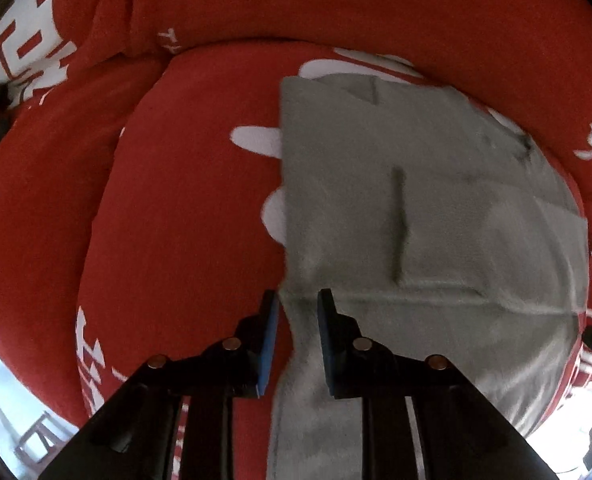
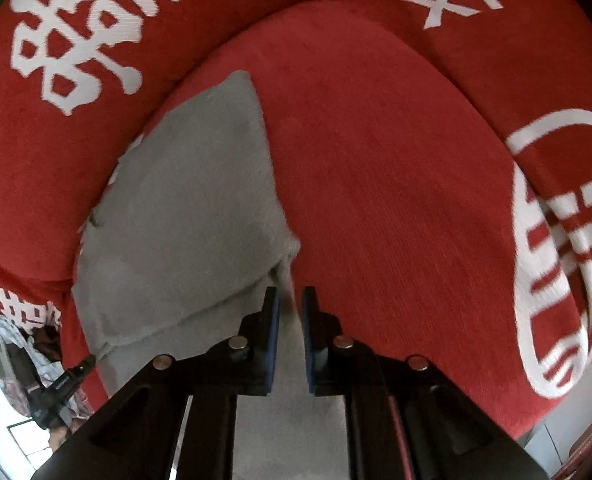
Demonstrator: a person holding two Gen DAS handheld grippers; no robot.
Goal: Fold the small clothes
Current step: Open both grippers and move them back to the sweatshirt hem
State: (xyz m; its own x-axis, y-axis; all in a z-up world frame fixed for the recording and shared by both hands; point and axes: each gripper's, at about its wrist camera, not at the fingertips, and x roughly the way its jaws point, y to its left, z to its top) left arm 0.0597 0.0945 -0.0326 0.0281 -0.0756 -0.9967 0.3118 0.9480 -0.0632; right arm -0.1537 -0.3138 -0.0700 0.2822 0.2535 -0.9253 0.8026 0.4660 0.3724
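Red cushions (image 1: 176,220) ring garment (image 1: 436,200) (grey).

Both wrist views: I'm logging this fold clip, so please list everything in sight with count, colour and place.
grey garment: one, grey, lying partly folded on the red cover, its near edge running up between both grippers' pads.
red cover: one, red with white characters, spread over the cushioned seat and its raised sides, under the garment.
floor patch: pale, at the lower left corner of the left wrist view; details too blurred to name.
left gripper: one, black with blue pads, pinching the garment's left near edge.
right gripper: one, black with blue pads, pinching the garment's right near corner.
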